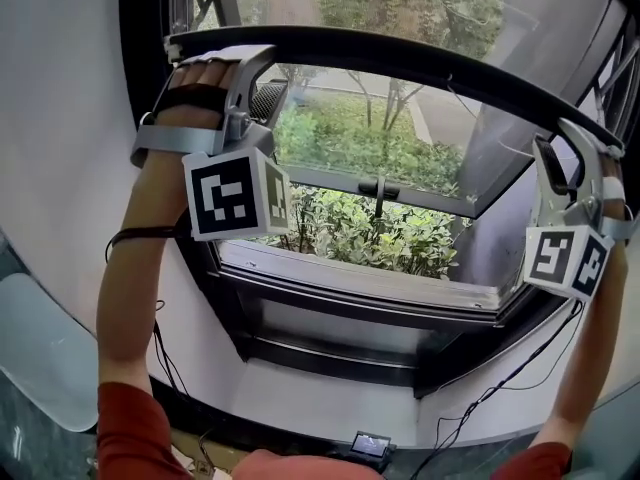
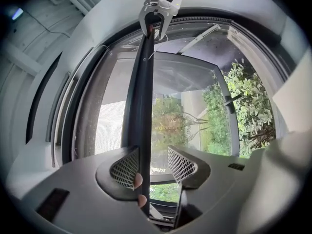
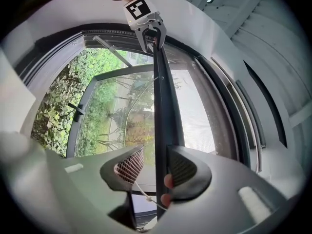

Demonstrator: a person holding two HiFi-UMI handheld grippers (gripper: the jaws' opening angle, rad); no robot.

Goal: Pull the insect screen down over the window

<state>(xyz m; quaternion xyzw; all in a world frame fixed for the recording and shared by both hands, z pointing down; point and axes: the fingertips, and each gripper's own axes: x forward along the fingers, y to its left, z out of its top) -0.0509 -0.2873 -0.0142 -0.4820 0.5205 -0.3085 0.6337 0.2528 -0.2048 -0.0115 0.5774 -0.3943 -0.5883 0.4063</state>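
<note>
The insect screen's dark bottom bar [image 1: 380, 63] runs across the top of the window, with fine mesh [image 1: 400, 8] above it. My left gripper [image 1: 262, 76] sits on the bar's left end and my right gripper [image 1: 570, 143] on its right end. In the left gripper view the bar [image 2: 141, 106] passes between my open jaws [image 2: 152, 152], lying against the left pad with a gap to the right pad. In the right gripper view the bar [image 3: 165, 106] lies against the right pad of my open gripper [image 3: 155, 152], apart from the left pad. A person's fingertips [image 3: 168, 182] show beside the bar.
Below the bar a glass sash with a dark handle [image 1: 380, 186] stands tilted outward over green bushes. The dark window frame and sill [image 1: 350, 278] lie beneath. Cables and a small device [image 1: 370, 445] sit on the ledge below. White wall flanks the window on the left.
</note>
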